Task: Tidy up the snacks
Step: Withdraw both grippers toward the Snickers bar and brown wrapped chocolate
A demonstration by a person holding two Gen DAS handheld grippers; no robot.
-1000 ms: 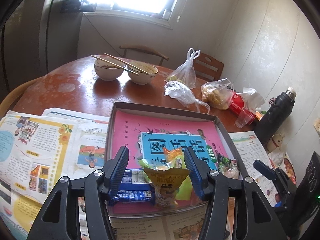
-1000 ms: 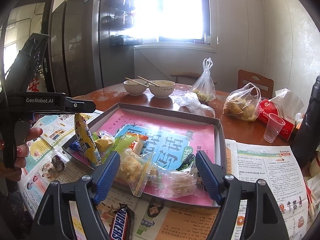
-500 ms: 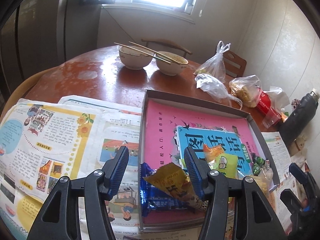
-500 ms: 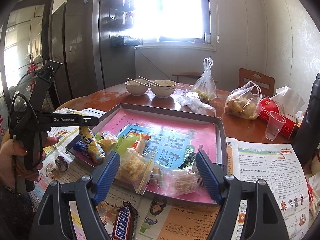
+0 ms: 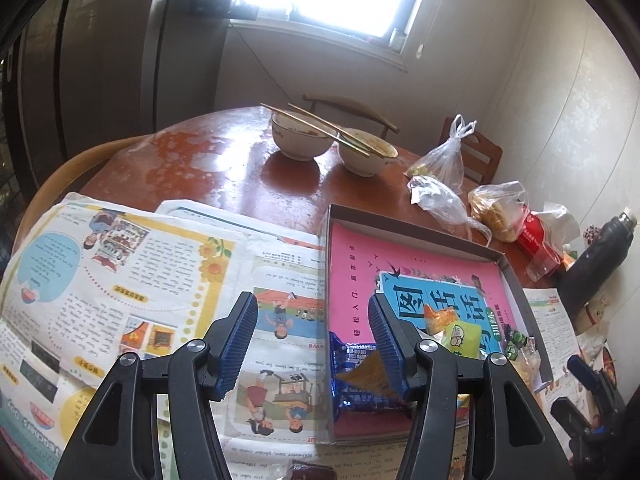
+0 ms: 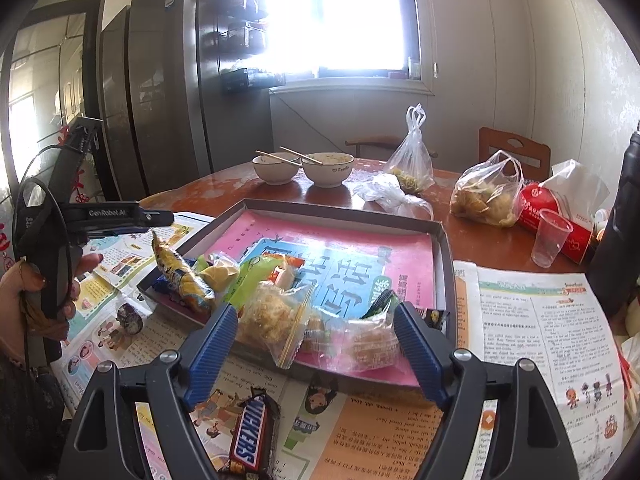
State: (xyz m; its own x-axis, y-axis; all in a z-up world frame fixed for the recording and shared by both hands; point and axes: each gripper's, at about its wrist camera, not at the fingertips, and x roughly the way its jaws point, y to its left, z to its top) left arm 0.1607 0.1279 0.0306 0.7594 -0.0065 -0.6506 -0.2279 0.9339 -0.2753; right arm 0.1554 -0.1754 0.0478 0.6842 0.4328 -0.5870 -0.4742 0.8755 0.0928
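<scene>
Right gripper (image 6: 316, 344), jaws apart, empty, is hovering over brown Snickers bar (image 6: 250, 438) lying lengthwise bottom-centre; nearer than left.

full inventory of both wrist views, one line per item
tray: 1, grey, table centre, pink-blue sheet inside
yellow snack pack: 1, tray's left edge
blue snack pack: 1, tray's near-left corner
clear snack bags: 2, tray's near edge
Snickers bar: 1, brown, on newspaper, outside tray
bowls: 2, white, chopsticks across, far side
plastic cup: 1, clear, right
flask: 1, black, right
left gripper: fingers apart, empty
right gripper: fingers apart, empty
</scene>
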